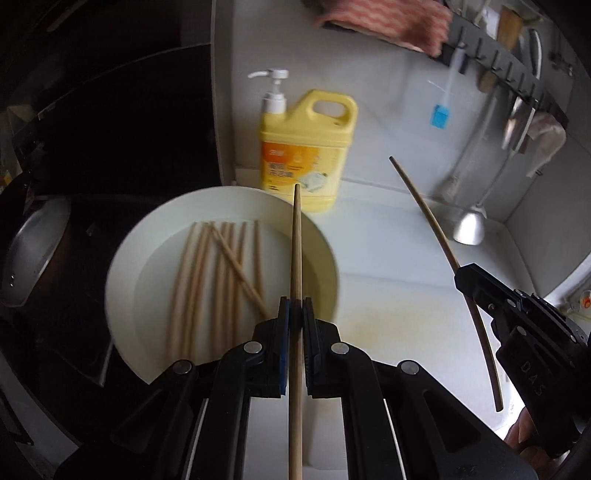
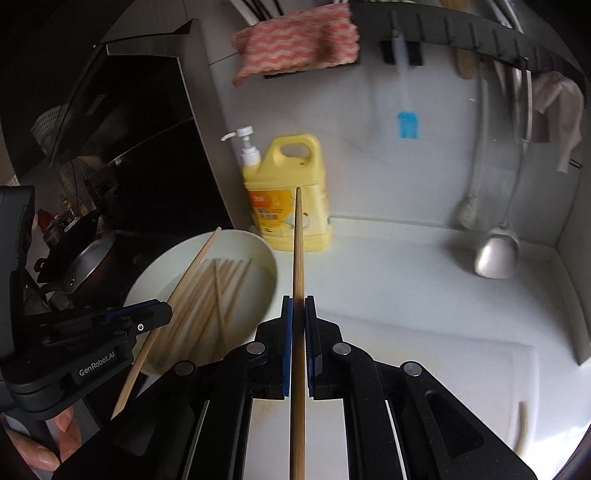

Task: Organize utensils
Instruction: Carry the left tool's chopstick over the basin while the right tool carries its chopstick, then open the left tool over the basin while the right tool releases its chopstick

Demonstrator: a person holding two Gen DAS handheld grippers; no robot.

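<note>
1. Now the left gripper is squeezed tight on one chopstick, up over the white plate.
2. Right of the plate, the right gripper pinches another chopstick.
3. More chopsticks lie on the plate.
4. Behind the plate stands a yellow soap jug.

Wide bare counter on the right, open all the way to the back wall. Left side is crowded: the plate sits by the counter's edge with loose chopsticks lying in it, and the yellow jug stands just behind, close to its rim. A ladle hangs low in the right corner, its bowl near the surface. Overhead, the hook rail and pink cloth crowd the wall. Dark pan beyond the plate's left.
</note>
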